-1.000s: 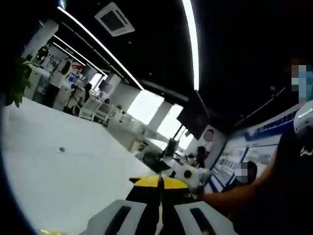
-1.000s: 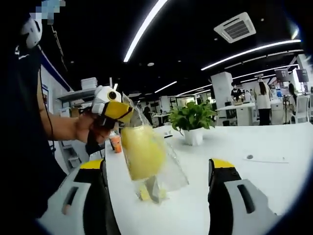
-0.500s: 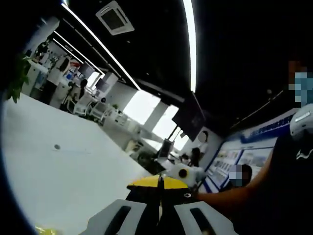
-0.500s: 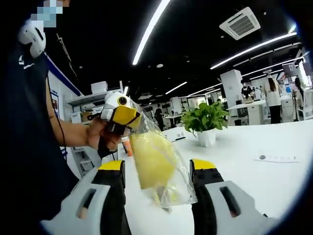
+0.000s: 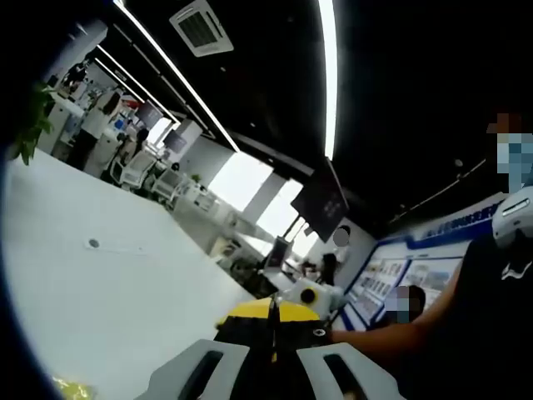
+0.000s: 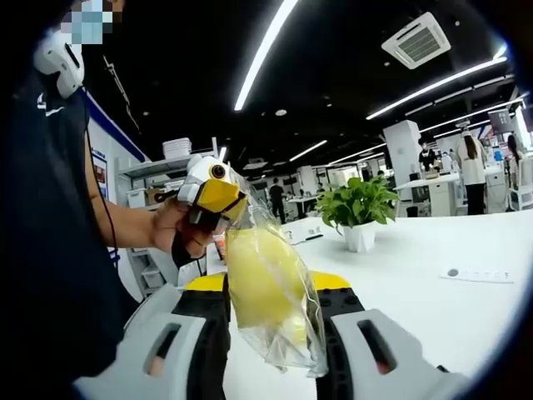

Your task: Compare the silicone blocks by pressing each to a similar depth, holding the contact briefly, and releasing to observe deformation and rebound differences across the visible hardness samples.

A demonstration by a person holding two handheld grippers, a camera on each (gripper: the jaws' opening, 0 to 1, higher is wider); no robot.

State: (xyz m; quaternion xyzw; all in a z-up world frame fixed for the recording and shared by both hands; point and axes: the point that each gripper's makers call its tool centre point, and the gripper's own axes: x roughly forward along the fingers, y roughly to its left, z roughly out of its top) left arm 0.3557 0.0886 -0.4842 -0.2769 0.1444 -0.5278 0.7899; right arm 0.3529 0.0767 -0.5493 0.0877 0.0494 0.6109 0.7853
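The clear plastic bag (image 6: pixel 279 300) holding one pale yellow, rounded silicone block (image 6: pixel 258 279) hangs in the air above the white table (image 6: pixel 433 300). The left gripper (image 6: pixel 218 198) pinches the bag's top edge, its yellow-tipped jaws shut on the film. In the left gripper view those same jaws (image 5: pixel 271 321) meet tip to tip.

The block's long axis runs down and slightly away from that pinch, so the bag dangles straight between the right gripper's (image 6: pixel 271 292) two jaws. These stand close on either side of the bag; they seem to touch the film, but whether they have begun to compress the block I cannot tell. The right gripper is the nearer one for the press, and its squeeze would run across the block's short axis.

Count: one bag, one large yellow block, with perhaps a smaller yellow piece near the bag's bottom. One potted green plant (image 6: pixel 358 212) stands on the table beyond the bag. Yellow scraps (image 5: pixel 71 387) lie on the table at the lower edge of the left gripper view.
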